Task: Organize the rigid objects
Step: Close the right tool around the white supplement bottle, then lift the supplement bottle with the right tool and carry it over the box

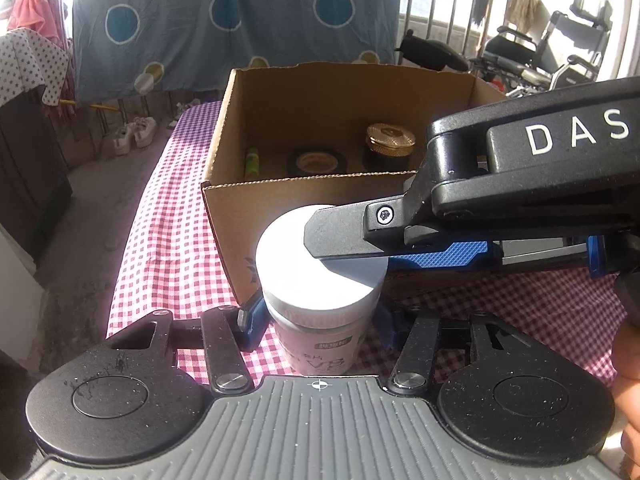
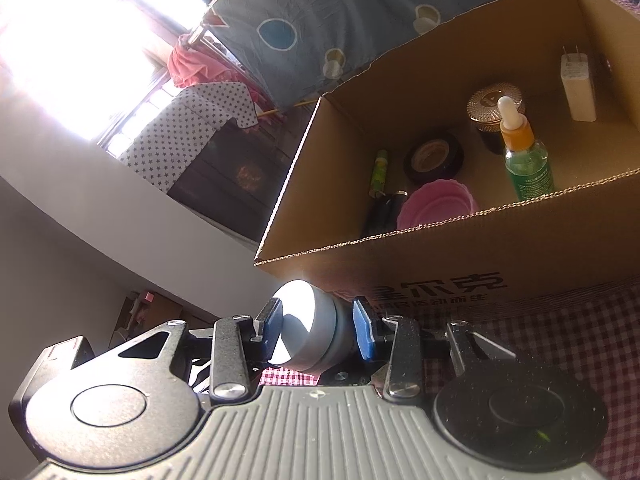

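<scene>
A jar with a white lid [image 1: 320, 272] [image 2: 316, 328] stands on the red-checked tablecloth [image 1: 168, 240], just in front of an open cardboard box [image 1: 304, 184] [image 2: 420, 268]. My left gripper [image 1: 318, 320] has its blue pads pressed on both sides of the jar's body below the lid. My right gripper [image 1: 348, 252] [image 2: 318, 326] comes in from the right, rolled on its side. One of its pads lies against the lid's top face and the other against the jar under the lid. The box holds a gold-lidded jar [image 1: 390, 140], a tape roll [image 1: 316, 162] and a green tube [image 1: 253, 162].
The right wrist view also shows a dropper bottle [image 2: 524, 160], a white charger [image 2: 578, 88] and a pink dish [image 2: 436, 204] in the box. A blue sheet [image 1: 224, 20] hangs behind the table. A wheelchair [image 1: 540, 56] stands at the back right. A hand [image 1: 628, 400] shows at the right edge.
</scene>
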### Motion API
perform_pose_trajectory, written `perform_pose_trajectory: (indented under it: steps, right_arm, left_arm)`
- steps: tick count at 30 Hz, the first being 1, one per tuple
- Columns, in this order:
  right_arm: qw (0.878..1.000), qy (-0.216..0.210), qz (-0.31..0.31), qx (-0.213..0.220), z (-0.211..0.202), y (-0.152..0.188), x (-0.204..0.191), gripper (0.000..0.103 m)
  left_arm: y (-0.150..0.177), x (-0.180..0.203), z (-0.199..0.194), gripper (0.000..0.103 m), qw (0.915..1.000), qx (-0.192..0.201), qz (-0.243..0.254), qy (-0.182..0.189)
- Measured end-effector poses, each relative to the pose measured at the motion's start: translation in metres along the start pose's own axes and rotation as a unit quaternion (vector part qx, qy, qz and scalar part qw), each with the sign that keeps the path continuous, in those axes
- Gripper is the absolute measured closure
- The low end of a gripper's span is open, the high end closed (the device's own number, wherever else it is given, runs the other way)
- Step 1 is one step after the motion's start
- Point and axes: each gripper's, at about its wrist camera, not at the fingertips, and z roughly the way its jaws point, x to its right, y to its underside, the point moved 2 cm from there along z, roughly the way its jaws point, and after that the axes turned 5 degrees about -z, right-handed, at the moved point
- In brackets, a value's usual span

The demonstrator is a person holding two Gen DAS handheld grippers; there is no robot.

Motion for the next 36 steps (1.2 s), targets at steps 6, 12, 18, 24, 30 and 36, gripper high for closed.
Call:
perform_pose_trajectory:
  steps: [6, 12, 18, 24, 30, 36]
  right_arm:
    - [1.0, 0.003, 0.009, 0.012, -0.022, 0.005, 0.005, 0.062]
    - [1.0, -0.001, 0.017, 0.025, -0.04, 0.012, 0.008, 0.062]
    - [0.999, -0.011, 0.015, 0.042, -0.059, 0.014, 0.006, 0.062]
    - [0.996, -0.03, -0.025, 0.086, -0.097, -0.005, -0.02, 0.061]
    - [0.986, -0.027, -0.07, 0.148, -0.137, -0.053, -0.042, 0.061]
    - [0.984, 0.001, -0.062, 0.164, -0.149, -0.098, -0.021, 0.062]
  left_arm:
    - [0.002, 0.017, -0.007, 0.05, 0.9998, 0.005, 0.017, 0.009]
    - [0.002, 0.033, -0.013, 0.05, 0.9994, 0.012, 0.031, 0.009]
    - [0.0, 0.049, -0.026, 0.05, 0.9986, 0.026, 0.047, 0.0]
    - [-0.026, 0.063, -0.059, 0.05, 0.9938, 0.08, 0.076, -0.011]
    - [-0.084, 0.084, -0.077, 0.05, 0.9867, 0.125, 0.102, 0.017]
    - [-0.127, 0.111, -0.045, 0.05, 0.9865, 0.098, 0.113, 0.067]
